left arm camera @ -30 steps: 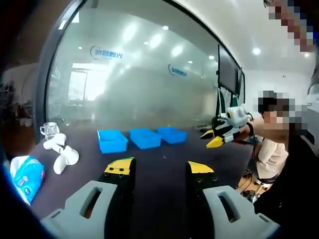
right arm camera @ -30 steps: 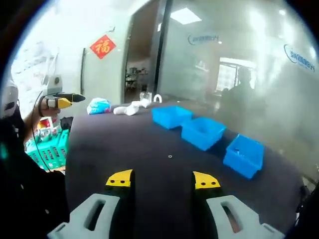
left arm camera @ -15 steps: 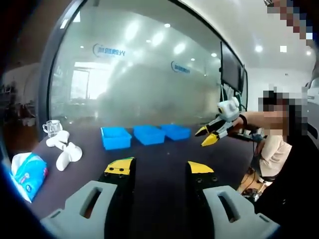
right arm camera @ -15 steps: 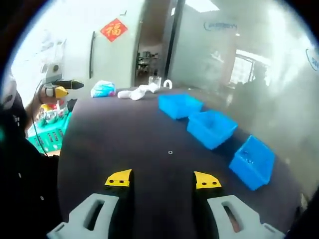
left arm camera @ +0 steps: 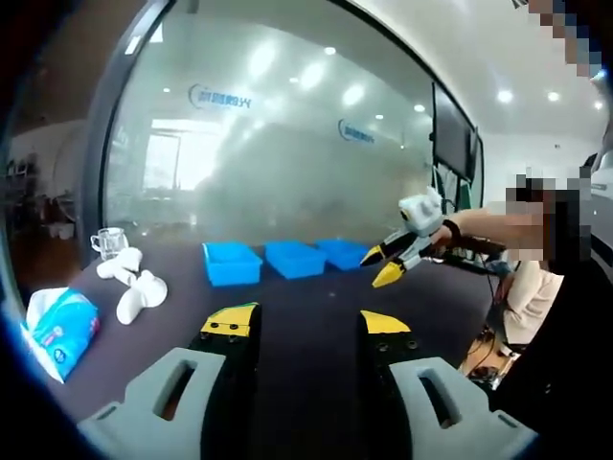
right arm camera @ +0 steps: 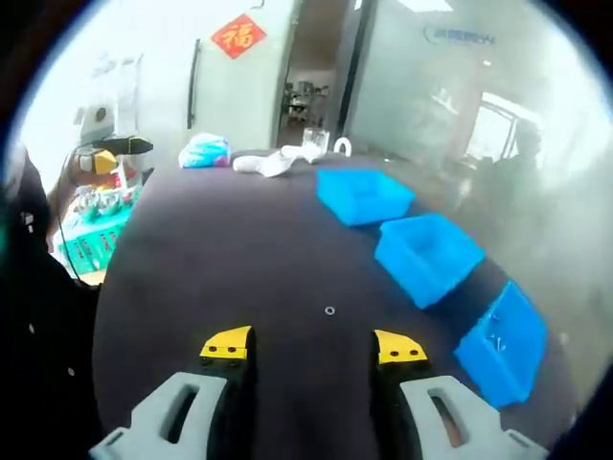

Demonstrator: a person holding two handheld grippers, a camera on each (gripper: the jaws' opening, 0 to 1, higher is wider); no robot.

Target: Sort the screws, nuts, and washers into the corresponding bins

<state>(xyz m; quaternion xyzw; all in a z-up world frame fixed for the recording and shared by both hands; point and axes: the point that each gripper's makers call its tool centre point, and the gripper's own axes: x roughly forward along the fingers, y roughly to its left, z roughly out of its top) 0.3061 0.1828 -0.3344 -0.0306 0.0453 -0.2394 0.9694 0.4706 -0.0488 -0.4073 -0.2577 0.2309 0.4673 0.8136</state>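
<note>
Over the last second the right gripper, its yellow-tipped jaws spread apart and holding nothing, had come forward and lower over the dark round table. The three blue plastic bins grew larger in the right gripper view, and the small metal washer now lay on the bare table just ahead of the jaws. I judged that the sorting was only starting and that this washer was the likely first pick.

Taking the middle blue bin as landmark: on its left side in the right gripper view stood the far blue bin; on its right the near blue bin, with a few small metal parts inside. The washer was well apart from the middle bin, toward the gripper.

The left gripper also had its jaws apart and empty, and it hung above the table, well apart from the bins.

Beyond the far bin, at the table edge, lay white crumpled cloths, a clear glass cup and a blue tissue pack. Behind the table stood a frosted glass wall; a red paper sign hung on the white wall.
</note>
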